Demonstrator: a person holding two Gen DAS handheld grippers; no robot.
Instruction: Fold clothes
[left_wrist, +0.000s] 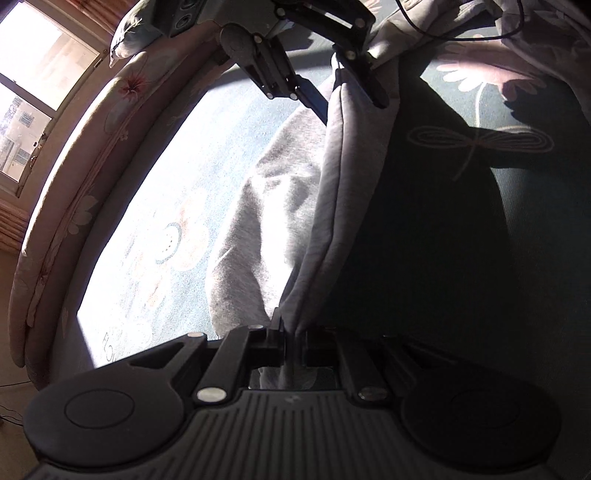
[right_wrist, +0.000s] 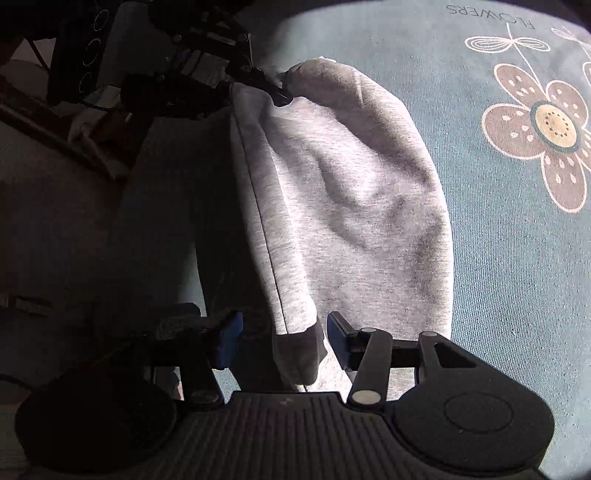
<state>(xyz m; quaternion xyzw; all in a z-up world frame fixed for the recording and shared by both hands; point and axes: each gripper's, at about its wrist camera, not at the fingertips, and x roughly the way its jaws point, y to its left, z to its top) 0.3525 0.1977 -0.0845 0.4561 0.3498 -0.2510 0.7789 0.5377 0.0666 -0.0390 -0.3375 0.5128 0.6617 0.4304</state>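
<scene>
A light grey jersey garment (left_wrist: 258, 221) (right_wrist: 351, 203) lies partly in sun on the bed, one seamed edge drawn out between the two grippers. My left gripper (left_wrist: 291, 332) is shut on one end of that edge; the right wrist view shows the left gripper (right_wrist: 280, 94) at the top, pinching the far corner. My right gripper (right_wrist: 284, 332) is open. The garment's near corner (right_wrist: 299, 350) hangs between its blue-padded fingers (right_wrist: 229, 338), and neither pad presses on it. In the left wrist view the right gripper (left_wrist: 351, 107) straddles the cloth's far end.
A teal bedsheet (left_wrist: 166, 184) (right_wrist: 498, 277) with flower prints covers the bed. A padded floral rim (left_wrist: 55, 184) runs along its left side, below a window (left_wrist: 29, 92). A rumpled floral quilt (left_wrist: 498, 74) and a thin cable (left_wrist: 461, 35) lie at the top right.
</scene>
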